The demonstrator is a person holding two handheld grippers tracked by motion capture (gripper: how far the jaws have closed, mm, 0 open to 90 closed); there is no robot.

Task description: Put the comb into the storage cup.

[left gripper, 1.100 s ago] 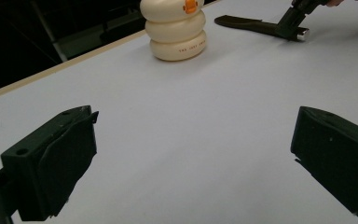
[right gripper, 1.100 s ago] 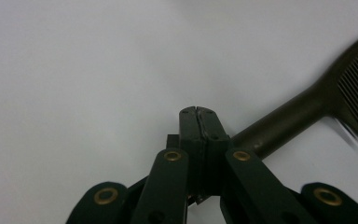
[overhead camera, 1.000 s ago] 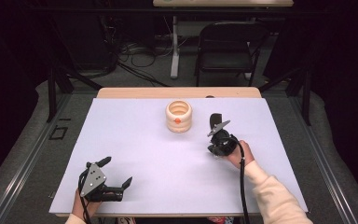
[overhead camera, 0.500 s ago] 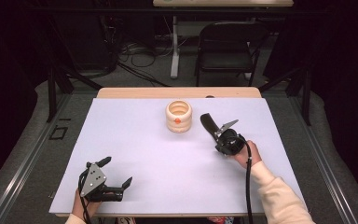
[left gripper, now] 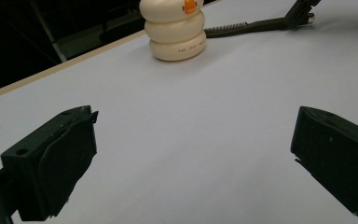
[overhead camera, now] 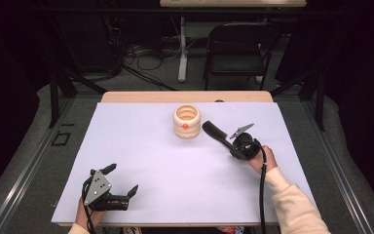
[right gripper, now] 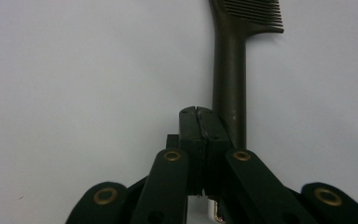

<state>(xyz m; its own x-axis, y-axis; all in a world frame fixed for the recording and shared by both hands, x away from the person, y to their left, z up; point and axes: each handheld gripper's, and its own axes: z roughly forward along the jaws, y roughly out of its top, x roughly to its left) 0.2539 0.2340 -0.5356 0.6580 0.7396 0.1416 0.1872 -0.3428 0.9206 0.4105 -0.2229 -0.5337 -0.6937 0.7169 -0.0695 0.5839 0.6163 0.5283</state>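
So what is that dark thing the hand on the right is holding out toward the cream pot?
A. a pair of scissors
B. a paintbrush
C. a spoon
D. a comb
D. The right gripper view shows a long dark handle ending in a row of fine teeth, so it is a comb; in the high view it points from the right gripper toward the cream pot.

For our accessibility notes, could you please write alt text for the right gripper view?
The right gripper, its black fingers shut together, points along a white table beside the handle of a dark comb. The comb runs up the picture, its teeth at the top edge. Whether the fingers pinch the handle cannot be told here.
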